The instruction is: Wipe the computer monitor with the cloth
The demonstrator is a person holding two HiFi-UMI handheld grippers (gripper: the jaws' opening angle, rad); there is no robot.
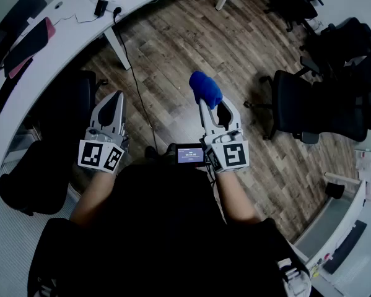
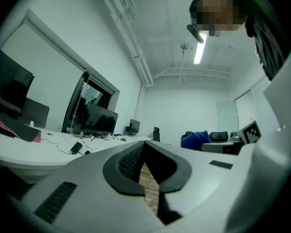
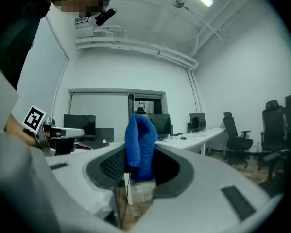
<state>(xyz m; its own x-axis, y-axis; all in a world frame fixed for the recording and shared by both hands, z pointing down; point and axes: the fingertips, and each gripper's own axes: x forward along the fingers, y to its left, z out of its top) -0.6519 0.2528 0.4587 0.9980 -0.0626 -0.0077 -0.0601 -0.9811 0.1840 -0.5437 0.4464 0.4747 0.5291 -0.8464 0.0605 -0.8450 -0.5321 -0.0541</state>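
Left tool (image 1: 116, 96): jaws were together with nothing between them; held off the edge of the white tabletop (image 1: 61, 42).
Right tool (image 1: 205, 104): was clamped on the cloth; sat farther from the tabletop than the left tool did.
Cloth (image 1: 205, 87): blue and bunched, stood up past the jaw tips; was well apart from the tabletop.
Floor (image 1: 173, 42): wood planks, ran out from under the tabletop.
Chairs (image 1: 309, 107): black, stood across the floor from the tabletop.
Monitor (image 2: 100, 120): dark screen, stood upright on the tabletop.
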